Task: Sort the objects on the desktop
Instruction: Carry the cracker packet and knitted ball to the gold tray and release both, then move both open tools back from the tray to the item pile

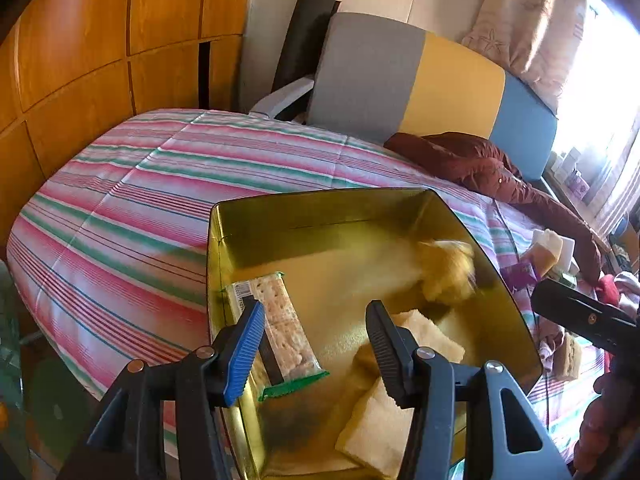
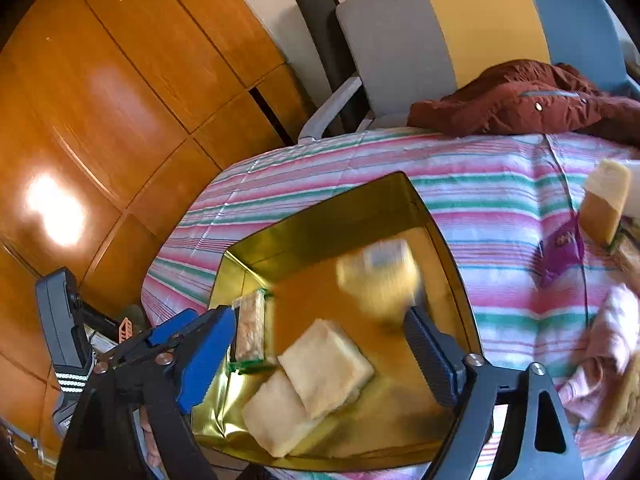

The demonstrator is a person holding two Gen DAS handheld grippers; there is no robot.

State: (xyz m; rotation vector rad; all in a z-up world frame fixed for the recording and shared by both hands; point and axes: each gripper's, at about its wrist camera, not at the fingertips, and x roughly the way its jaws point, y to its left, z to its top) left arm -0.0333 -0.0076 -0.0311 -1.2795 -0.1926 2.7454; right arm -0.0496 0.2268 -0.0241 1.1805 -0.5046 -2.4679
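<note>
Gold tin (image 2: 320, 216) (glossy, rectangular) holds pale spongy slabs (image 2: 326, 366); both grippers' ribbed jaws gape empty.

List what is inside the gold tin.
Inside the gold tin: a cracker packet by the left wall, two pale sponge-like blocks overlapping, and a blurred yellowish item. The near corners are hidden behind each hand-held gripper.

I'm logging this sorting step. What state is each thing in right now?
Gold tin: open, no lid on it.
Cracker pack: sealed, lying flat in the tin.
Two pale packets: in the tin, overlapping.
Yellow packet: blurred, over the tin.
Left gripper: open, empty.
Right gripper: open, empty.
</note>
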